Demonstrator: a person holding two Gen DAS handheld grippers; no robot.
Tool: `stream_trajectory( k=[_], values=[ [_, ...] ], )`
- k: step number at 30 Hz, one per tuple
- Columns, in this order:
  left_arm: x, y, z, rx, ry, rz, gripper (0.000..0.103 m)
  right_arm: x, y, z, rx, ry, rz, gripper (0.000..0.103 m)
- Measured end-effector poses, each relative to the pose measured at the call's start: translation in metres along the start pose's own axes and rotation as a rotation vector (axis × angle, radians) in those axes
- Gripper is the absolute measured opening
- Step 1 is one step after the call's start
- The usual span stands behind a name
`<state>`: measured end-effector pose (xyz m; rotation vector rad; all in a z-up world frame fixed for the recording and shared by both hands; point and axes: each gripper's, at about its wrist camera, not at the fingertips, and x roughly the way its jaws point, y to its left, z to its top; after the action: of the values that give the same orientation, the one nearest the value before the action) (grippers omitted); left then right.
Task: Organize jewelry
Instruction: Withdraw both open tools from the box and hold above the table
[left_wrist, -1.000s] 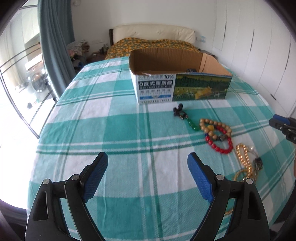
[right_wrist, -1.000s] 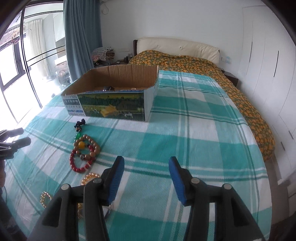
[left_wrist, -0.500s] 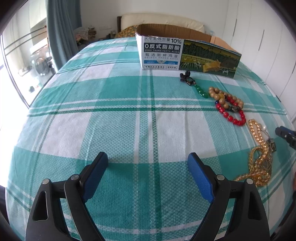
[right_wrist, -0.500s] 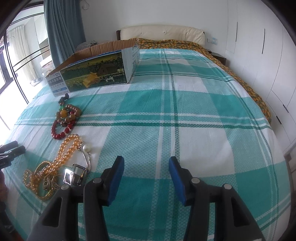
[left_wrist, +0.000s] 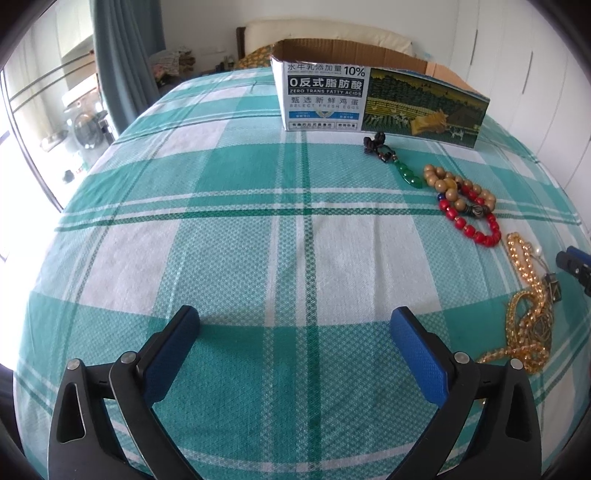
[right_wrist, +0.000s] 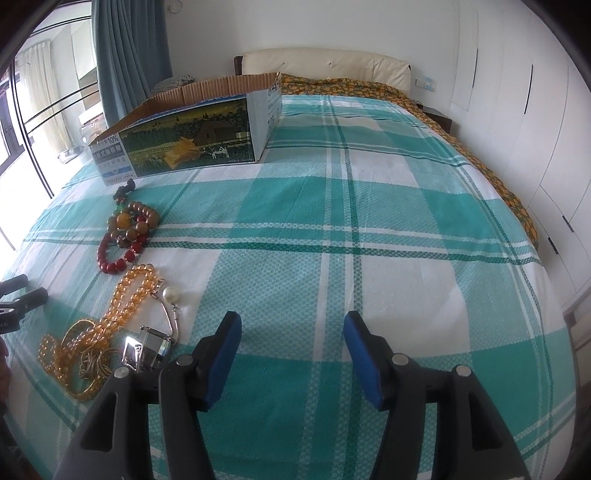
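Jewelry lies on the green plaid bedspread (left_wrist: 258, 229): a dark charm with green beads (left_wrist: 391, 158), a tan wooden bead bracelet (left_wrist: 454, 184), a red bead bracelet (left_wrist: 476, 225) and an amber bead necklace (left_wrist: 524, 314) tangled with gold chains. In the right wrist view they show at the left: the red bracelet (right_wrist: 114, 254), the amber necklace (right_wrist: 110, 314), a pearl (right_wrist: 170, 294) and a clear square pendant (right_wrist: 147, 347). An open cardboard egg box (left_wrist: 376, 99) stands behind them. My left gripper (left_wrist: 295, 328) is open and empty, left of the jewelry. My right gripper (right_wrist: 291, 332) is open and empty, right of the pendant.
The box also shows in the right wrist view (right_wrist: 192, 129). A headboard (right_wrist: 325, 66) and orange floral quilt (right_wrist: 369, 86) lie beyond. White wardrobes (right_wrist: 535, 110) line the right. A blue curtain (left_wrist: 122, 74) and glass doors are at the left.
Both grippers have dropped lower and closer to the bedspread. The box's inside is no longer visible. The jewelry has not moved.
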<state>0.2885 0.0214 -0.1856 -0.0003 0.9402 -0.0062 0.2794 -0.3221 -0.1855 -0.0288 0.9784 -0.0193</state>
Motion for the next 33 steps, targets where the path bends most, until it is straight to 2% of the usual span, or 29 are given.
stream_trajectory(
  k=[9, 28, 33],
  values=[
    [-0.0020, 0.0019, -0.0010, -0.006, -0.005, -0.020, 0.103, 0.0007, 0.0023, 0.0001, -0.011, 0.003, -0.007, 0.061],
    [-0.0014, 0.0000, -0.0006, 0.003, 0.001, -0.013, 0.103, -0.0017, -0.0052, 0.0000, 0.028, -0.007, 0.039, 0.061],
    [-0.0014, 0.0000, -0.0007, 0.003, 0.001, -0.016, 0.103, -0.0013, -0.0023, 0.0001, 0.017, -0.004, 0.025, 0.061]
  ],
)
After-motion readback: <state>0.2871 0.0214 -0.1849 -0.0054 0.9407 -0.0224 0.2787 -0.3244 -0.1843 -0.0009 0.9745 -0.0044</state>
